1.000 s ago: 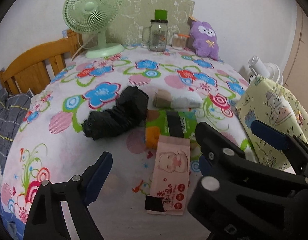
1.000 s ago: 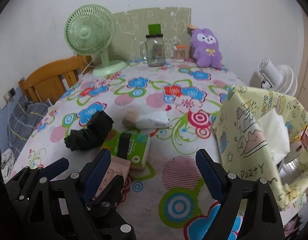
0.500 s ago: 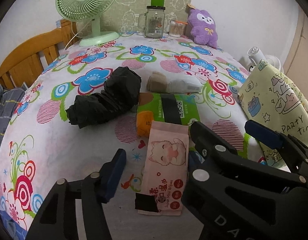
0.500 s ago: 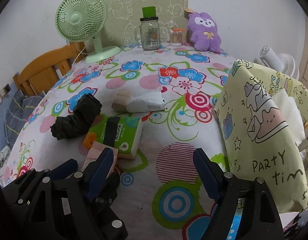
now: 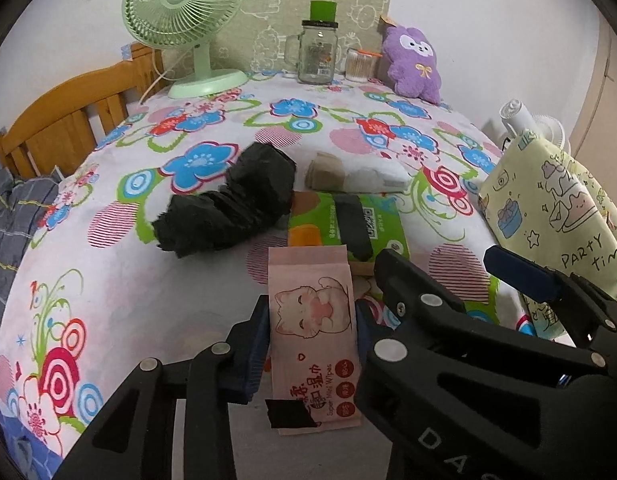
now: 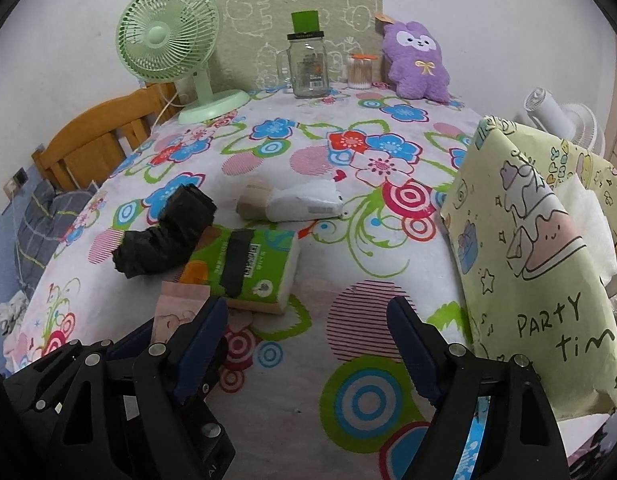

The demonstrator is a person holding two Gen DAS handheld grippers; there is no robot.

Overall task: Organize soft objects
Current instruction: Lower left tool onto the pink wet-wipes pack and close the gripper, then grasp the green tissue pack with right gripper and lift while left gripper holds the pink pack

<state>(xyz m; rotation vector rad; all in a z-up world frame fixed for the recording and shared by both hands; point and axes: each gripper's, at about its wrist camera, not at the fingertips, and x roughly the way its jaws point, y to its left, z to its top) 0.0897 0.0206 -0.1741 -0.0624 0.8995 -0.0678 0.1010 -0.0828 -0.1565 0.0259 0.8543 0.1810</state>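
A pink wet-wipes pack (image 5: 314,332) with a cat drawing lies on the flowered tablecloth, and my left gripper (image 5: 312,330) is shut on its two long sides. Beyond it lie a green tissue pack (image 5: 348,224), a black crumpled bag (image 5: 228,208) and a white-and-tan soft pack (image 5: 356,174). My right gripper (image 6: 308,344) hovers open over bare cloth with nothing between its fingers, just right of the left gripper. In the right wrist view the green tissue pack (image 6: 248,268) and a corner of the pink pack (image 6: 176,304) show ahead and to the left.
A yellow "party time" bag (image 6: 536,264) stands at the table's right edge with white tissue inside. At the back stand a green fan (image 5: 184,20), a glass jar (image 5: 316,54), a cotton-swab tub (image 5: 358,66) and a purple plush (image 5: 412,64). A wooden chair (image 5: 64,120) is at the left.
My left gripper's fingers have come together from wide apart onto the pink wipes pack. The right gripper stays open and has shifted only slightly.
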